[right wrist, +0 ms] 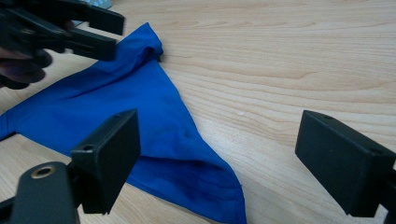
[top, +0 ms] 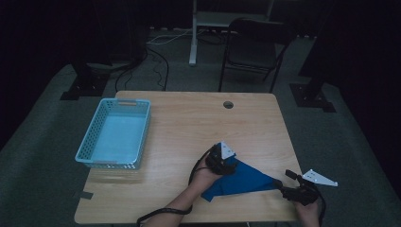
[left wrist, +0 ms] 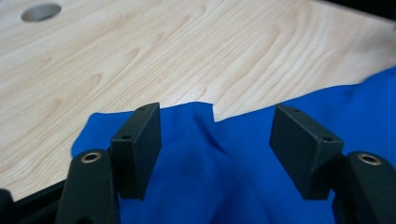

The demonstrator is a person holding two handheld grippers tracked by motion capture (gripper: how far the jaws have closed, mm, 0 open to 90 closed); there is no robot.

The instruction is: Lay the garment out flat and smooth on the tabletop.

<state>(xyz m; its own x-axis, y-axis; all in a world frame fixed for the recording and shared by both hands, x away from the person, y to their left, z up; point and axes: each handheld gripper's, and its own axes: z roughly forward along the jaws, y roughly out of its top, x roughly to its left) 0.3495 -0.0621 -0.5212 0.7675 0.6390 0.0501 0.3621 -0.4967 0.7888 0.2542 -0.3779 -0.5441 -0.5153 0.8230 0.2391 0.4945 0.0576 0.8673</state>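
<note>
A folded blue cloth (top: 241, 182) lay on the wooden worktop (top: 189, 123), near its front right edge. The left hand-held gripper (top: 227, 158) sat over the cloth's upper corner, its 2 jaws apart with fabric between them, pads not pressing. The right hand-held gripper (top: 283, 185) rested at the cloth's right tip, jaws wide open. A light-blue basket (top: 97, 130) stood well apart, left.

cloth (top: 241, 182): one, blue
basket (top: 115, 134): one, light blue
grippers: two are counted, left (top: 226, 163) and right (top: 280, 185)
table (top: 189, 123): one
chair (top: 253, 47): one
</note>
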